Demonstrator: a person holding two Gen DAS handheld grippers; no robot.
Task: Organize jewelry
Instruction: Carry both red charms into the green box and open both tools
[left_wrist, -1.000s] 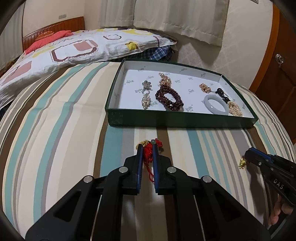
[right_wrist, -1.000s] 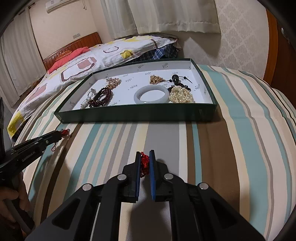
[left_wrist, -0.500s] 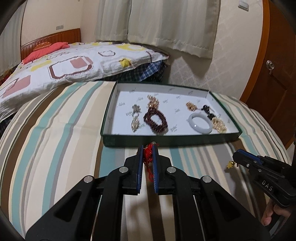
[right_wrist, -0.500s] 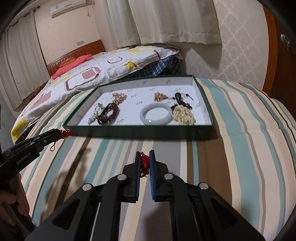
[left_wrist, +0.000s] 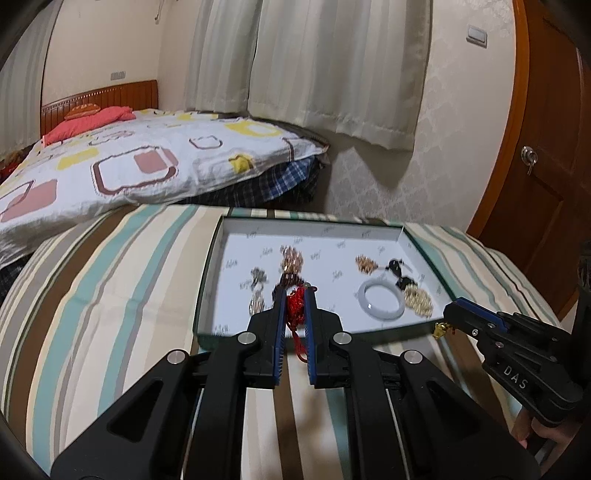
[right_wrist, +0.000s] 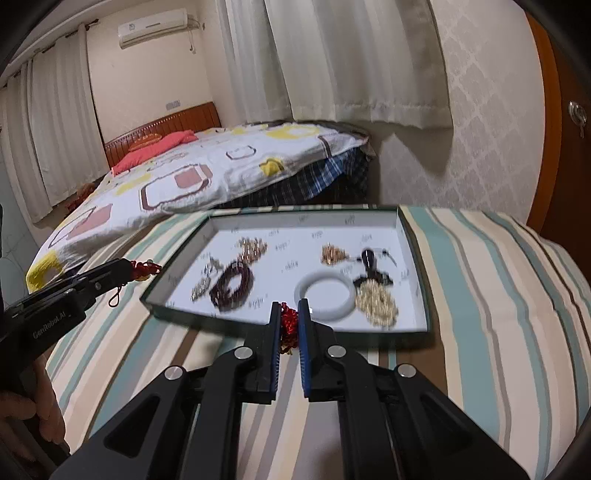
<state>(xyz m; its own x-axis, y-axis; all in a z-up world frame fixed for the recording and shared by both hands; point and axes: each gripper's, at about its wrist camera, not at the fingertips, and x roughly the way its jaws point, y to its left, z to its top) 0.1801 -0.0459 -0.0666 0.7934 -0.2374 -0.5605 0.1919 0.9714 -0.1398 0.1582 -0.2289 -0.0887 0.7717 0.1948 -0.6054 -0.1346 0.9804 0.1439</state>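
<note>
My left gripper is shut on a red knotted cord ornament whose tail hangs between the fingers. It is held above the striped cover just before the green tray. My right gripper is shut on a second red cord ornament, also lifted, near the tray's front wall. In the left wrist view the right gripper shows a small gold charm at its tip. The tray holds a dark red bead bracelet, a white bangle, gold pieces and a black piece.
The tray lies on a striped bedcover. A patterned quilt is behind it on the left. Curtains and a wallpapered wall stand at the back. A wooden door is on the right.
Both grippers have risen off the cover and moved toward the tray, each still holding its red ornament. The tray now sits lower and nearer in both views.
</note>
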